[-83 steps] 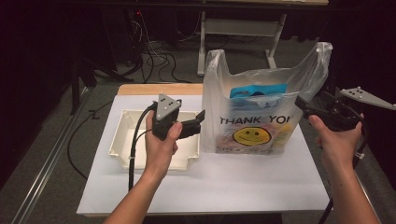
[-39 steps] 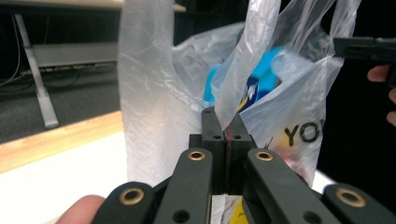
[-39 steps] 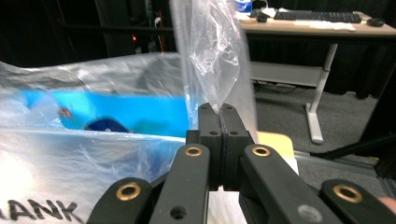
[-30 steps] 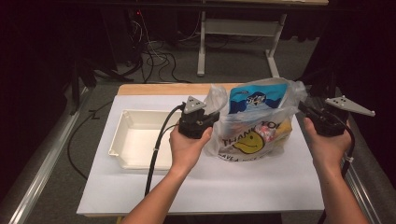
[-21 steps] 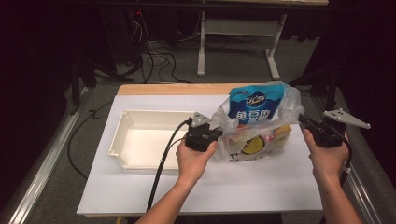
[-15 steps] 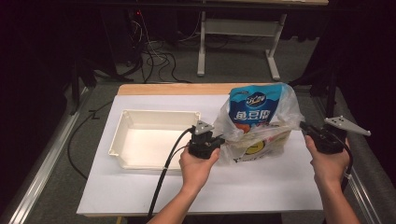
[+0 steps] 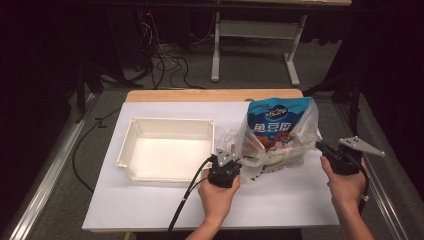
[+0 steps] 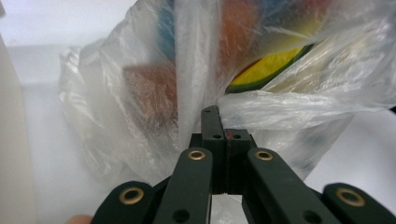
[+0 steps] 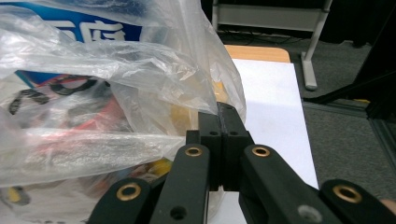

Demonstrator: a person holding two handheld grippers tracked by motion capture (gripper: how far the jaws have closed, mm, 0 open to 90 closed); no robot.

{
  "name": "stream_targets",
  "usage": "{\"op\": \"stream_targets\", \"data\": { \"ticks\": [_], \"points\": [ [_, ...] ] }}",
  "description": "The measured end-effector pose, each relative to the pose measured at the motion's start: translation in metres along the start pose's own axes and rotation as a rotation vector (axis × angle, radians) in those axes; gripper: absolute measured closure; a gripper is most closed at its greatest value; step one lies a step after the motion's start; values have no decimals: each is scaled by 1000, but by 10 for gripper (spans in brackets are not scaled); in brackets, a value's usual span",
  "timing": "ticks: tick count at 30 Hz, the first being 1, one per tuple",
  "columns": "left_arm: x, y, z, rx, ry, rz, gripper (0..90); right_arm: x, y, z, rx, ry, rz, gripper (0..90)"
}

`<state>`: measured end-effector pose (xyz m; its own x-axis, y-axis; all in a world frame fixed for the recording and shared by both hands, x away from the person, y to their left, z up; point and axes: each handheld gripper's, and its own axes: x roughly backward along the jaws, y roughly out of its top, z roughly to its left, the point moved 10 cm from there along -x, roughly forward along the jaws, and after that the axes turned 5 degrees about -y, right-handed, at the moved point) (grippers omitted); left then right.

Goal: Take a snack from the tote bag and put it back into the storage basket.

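Plastic bag [image 7: 280, 145] sat at 3 o'clock of the white tray [image 7: 165, 150] on the table [image 7: 280, 200]; your left hand-held gripper [image 7: 231, 161] and right hand-held gripper [image 7: 321, 147] each pinched its film. You were peeling it off the blue packet [image 7: 272, 120]; next, ease both lower.

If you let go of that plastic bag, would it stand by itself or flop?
Probably flop: the bag is thin, crumpled film that sags wherever the left tongs and right tongs aren't pinching it. The blue packet inside stands tall, so it might tip. The film looks slick, likely to slide on the table.
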<state>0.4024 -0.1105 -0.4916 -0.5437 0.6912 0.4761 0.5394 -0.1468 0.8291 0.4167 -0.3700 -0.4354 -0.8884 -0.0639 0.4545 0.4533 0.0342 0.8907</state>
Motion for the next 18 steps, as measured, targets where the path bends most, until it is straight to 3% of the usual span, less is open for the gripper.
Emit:
{"op": "stream_targets", "data": {
  "ticks": [4,9,12,13,15,18],
  "points": [
    [-10,-9,2,13,19,21,900,-7,1,1,25,-8,10,900],
    [-19,-13,3,37,27,11,900,-18,5,1,27,-17,17,900],
    [-19,-12,2,40,17,-7,871,-18,17,0,8,-24,-18,900],
    [-20,-11,1,48,5,-15,844,-17,21,0,-4,-19,-32,877],
    [-20,-10,-3,45,-25,-27,793,-12,33,0,-29,10,-83,738],
    [-15,-7,-6,32,-24,-40,724,-4,49,2,-39,62,-147,521]
  ]
}}
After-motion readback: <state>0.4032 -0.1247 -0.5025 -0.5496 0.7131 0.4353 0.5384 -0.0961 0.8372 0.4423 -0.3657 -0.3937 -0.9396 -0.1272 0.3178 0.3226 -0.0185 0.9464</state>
